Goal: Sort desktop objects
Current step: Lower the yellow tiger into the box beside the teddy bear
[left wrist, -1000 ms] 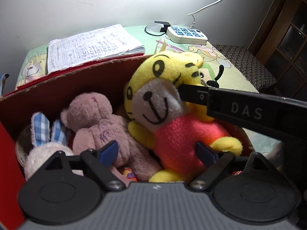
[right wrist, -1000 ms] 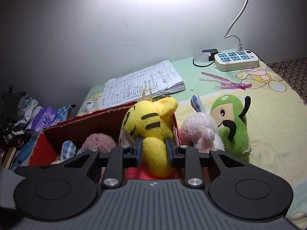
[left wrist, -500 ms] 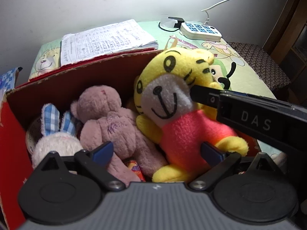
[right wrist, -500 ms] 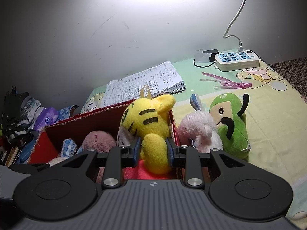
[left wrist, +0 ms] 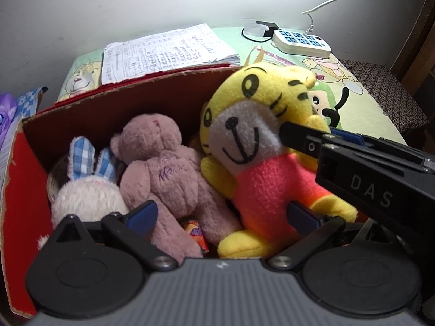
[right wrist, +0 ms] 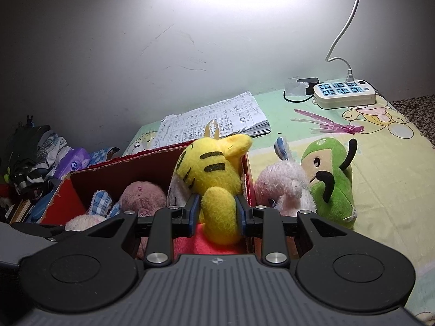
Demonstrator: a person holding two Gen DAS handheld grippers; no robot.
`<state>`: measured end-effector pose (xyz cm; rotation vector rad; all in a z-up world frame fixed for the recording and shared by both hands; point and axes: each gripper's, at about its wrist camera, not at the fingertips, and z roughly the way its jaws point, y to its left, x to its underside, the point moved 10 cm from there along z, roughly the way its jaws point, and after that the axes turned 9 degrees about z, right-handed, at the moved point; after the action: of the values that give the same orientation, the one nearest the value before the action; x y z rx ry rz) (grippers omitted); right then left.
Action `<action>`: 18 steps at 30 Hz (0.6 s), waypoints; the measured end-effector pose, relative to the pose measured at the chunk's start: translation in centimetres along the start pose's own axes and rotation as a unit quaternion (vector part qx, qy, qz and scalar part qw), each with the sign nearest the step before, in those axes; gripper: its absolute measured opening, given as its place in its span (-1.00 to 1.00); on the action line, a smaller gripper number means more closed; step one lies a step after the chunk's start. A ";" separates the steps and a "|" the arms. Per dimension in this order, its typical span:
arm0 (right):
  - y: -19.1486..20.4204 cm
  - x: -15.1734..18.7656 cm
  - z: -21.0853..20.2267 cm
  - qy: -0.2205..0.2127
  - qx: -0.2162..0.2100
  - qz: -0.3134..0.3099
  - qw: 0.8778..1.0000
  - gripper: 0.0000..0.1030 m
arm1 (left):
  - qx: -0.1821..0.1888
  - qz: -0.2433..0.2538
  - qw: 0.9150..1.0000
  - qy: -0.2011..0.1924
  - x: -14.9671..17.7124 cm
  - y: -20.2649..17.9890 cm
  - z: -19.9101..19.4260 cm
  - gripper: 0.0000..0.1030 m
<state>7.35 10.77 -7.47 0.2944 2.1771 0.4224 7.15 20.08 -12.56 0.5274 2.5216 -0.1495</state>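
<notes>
While the right tool (right wrist: 217,212) pinches the yellow tiger plush (right wrist: 214,174) by one arm, the toy sits upright in the right end of the red cardboard box (left wrist: 81,114); I'd lower it until it rests before letting go, so it doesn't tip over the wall. Beside it lie a pink bear (left wrist: 163,168) and a white bunny (left wrist: 87,190). Left tool (left wrist: 221,214) hovers spread wide, empty

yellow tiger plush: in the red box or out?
In. The yellow tiger plush sits upright inside the red box, the right hand-held gripper clamped on its arm.
</notes>
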 end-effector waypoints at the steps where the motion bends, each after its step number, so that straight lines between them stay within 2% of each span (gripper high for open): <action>1: 0.0 0.0 0.0 0.000 -0.002 -0.002 1.000 -0.44 | -0.002 -0.001 1.000 0.000 0.0 0.0 0.0 0.99; 18: 0.0 0.2 -0.3 -0.002 -0.030 -0.020 0.999 -0.44 | -0.031 -0.030 0.999 0.005 0.4 -0.5 0.2 0.99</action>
<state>7.03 10.77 -7.42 0.2183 2.1589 0.4633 6.77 19.75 -12.98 0.4296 2.5450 -0.0906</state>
